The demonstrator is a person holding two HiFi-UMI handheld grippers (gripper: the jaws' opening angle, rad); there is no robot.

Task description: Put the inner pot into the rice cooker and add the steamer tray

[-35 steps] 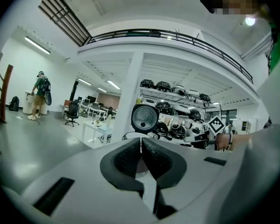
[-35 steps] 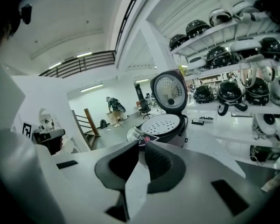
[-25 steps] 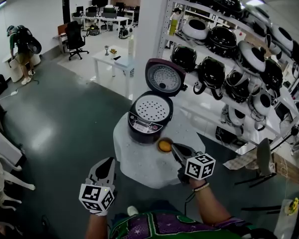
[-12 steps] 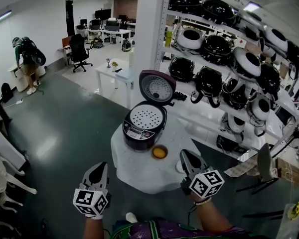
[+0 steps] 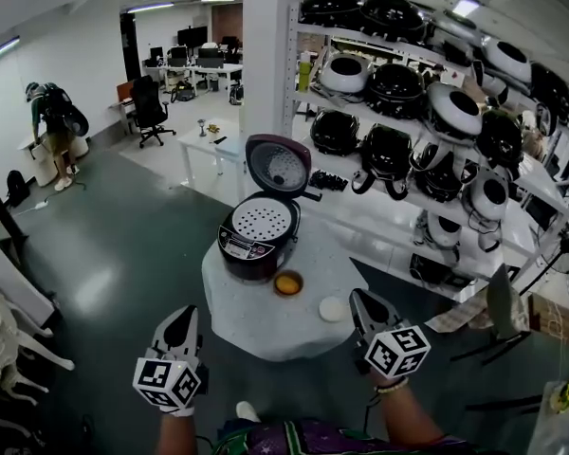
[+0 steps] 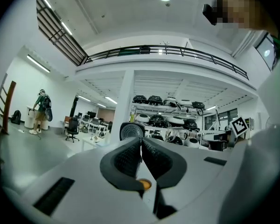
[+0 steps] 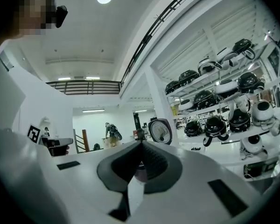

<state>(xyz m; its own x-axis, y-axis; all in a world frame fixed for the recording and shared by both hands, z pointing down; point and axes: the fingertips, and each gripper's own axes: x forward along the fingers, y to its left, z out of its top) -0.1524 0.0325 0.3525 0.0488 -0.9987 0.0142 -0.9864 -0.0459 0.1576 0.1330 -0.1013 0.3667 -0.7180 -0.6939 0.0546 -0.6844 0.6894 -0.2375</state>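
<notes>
We hold left tongs [image 5: 186, 315] and right tongs [image 5: 358, 299] closed, empty, short of the cooker [image 5: 254, 245], with bowl [image 5: 288, 283] and disc [image 5: 333, 309] before it, shelves [image 5: 389, 224] behind.

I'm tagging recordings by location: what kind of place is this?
Probably a lab or test hall, not a home kitchen: a shelf rack holds many rice cookers, office desks stand at the far end, and one open rice cooker sits on a round table.

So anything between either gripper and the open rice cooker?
Right gripper: a small white disc and an orange-filled round cup lie on the way to the dark open-lidded rice cooker. Left gripper: nothing visible.
</notes>
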